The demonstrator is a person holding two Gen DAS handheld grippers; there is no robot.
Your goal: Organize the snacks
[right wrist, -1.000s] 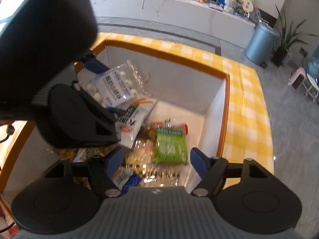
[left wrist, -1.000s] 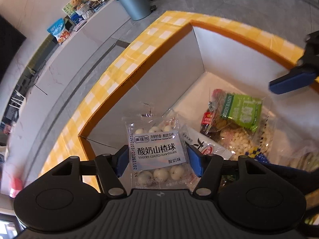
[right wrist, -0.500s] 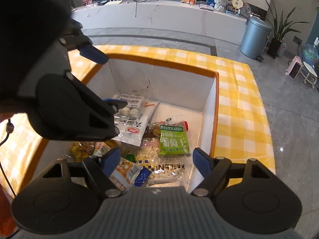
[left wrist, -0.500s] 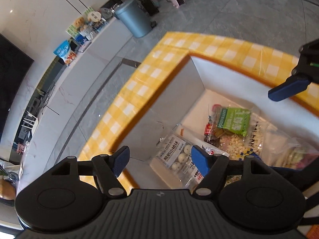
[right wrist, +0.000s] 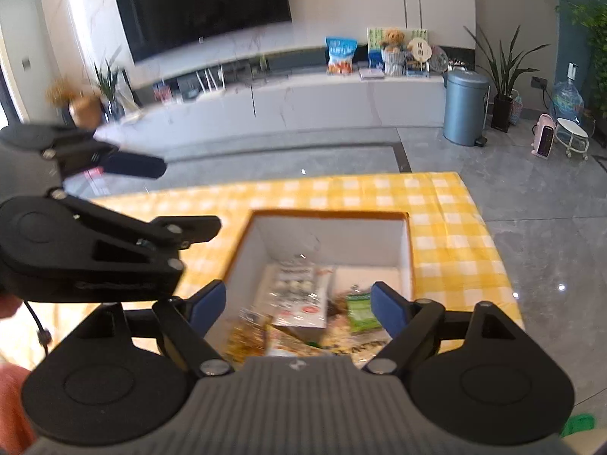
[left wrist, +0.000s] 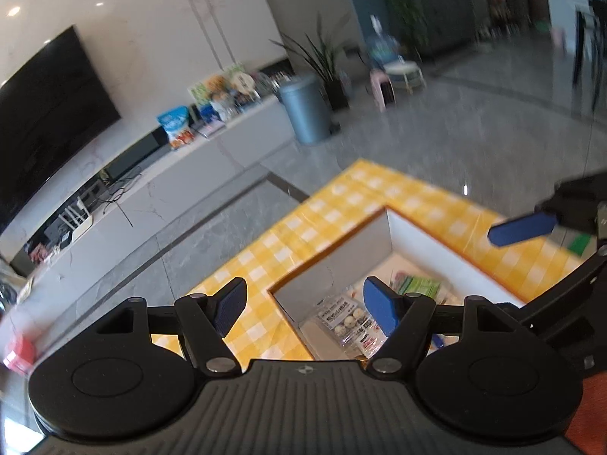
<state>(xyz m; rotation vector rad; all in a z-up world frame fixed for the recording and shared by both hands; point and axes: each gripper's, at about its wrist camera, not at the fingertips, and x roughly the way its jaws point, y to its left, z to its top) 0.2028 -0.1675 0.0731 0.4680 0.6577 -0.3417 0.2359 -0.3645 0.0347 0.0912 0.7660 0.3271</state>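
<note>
— Left gripper (left wrist: 305,309)?
— Spread wide, empty, above the yellow-checked tablecloth (left wrist: 265,254).
— Right gripper (right wrist: 297,305)?
— Parted too, gripping nothing.
— Yogurt hawthorn ball packet (right wrist: 297,284)?
— Flat inside the white box (right wrist: 330,240), beside the green raisin packet (right wrist: 360,309).

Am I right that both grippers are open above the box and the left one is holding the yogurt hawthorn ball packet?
Not quite: the left gripper holds nothing. In the left wrist view, the yogurt hawthorn ball packet lies inside the box. Both the left gripper and the right gripper are indeed open above it.
</note>
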